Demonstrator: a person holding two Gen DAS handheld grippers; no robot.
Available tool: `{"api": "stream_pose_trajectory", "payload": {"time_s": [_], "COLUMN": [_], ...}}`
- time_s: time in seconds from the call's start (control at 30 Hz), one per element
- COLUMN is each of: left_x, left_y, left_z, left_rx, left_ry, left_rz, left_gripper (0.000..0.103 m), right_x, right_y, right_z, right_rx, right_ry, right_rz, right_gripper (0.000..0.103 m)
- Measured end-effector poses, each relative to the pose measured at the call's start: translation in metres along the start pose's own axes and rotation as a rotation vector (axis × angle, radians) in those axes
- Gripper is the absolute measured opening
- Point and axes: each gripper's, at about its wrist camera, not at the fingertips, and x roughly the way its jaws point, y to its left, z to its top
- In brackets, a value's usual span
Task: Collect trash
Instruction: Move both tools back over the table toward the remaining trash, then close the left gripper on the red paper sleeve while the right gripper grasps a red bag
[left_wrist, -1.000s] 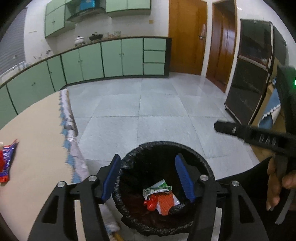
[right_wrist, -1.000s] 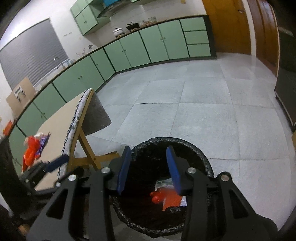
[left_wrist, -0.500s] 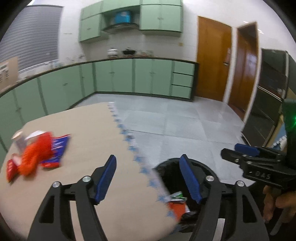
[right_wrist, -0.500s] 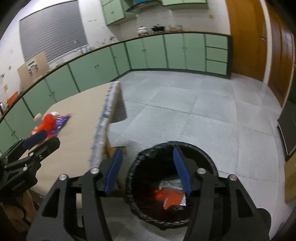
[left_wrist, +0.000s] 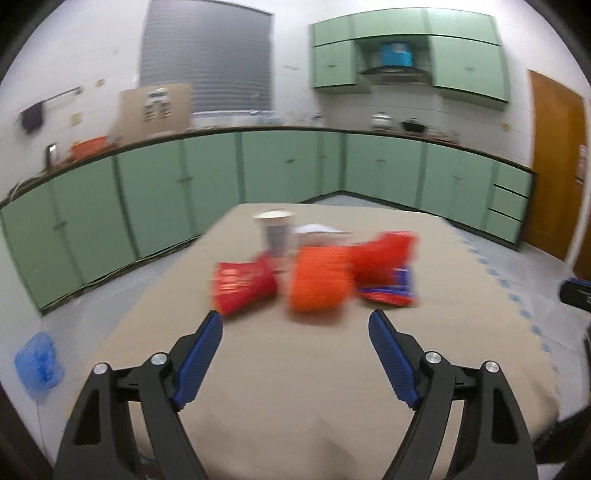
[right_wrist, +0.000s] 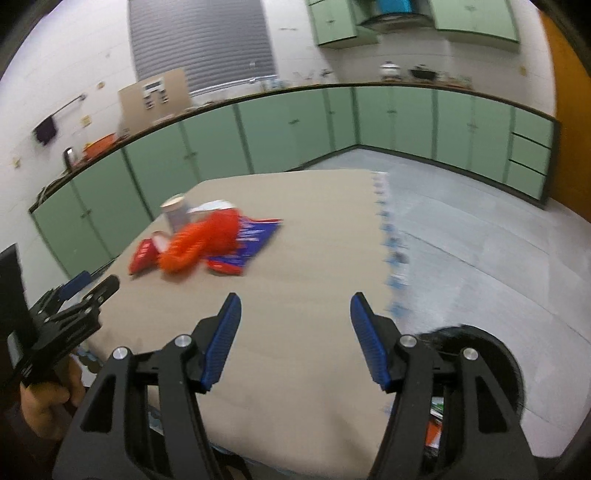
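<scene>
Left wrist view – left tool (left_wrist: 295, 325) opening wide, empty, right tool (right_wrist: 295, 308) apart – empty

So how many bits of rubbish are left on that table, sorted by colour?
Blurred, so approximate.
Red packets: 2, red flat packet, red-and-blue wrapper
Orange: 1, orange ribbed bundle
White: 2, white paper cup, white lid-like piece
Total: 5

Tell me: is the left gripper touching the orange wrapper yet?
Apart. In the left wrist view, bare table separates the opening, empty left gripper from the orange wrapper.
</scene>
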Motion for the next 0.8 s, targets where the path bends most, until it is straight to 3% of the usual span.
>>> {"api": "stream_pose_trajectory", "payload": {"time_s": [0.13,0.27,0.8], "left_x": [0.033,0.064,0.114], "left_y": [0.025,0.024,0.041], "left_z": [0.004,0.005,0.015], "left_rx": [-0.038,-0.023,-0.085], "left_ry": [0.008,0.062,0.17], "left_rz": [0.023,-0.012,-0.014], "left_gripper": [0.08,0.08,0.08], "right_x": [0.024,0.042,0.097], "right_y": [0.028,0.044,0.068], "right_z": [0.007,0.011,0.023], "right_rx": [-0.024,-0.044,-0.048], "right_ry": [0.019,0.033,0.073], "right_rz": [0.042,0.062,0.101], "right_gripper": [0.06,0.06,0.06]}}
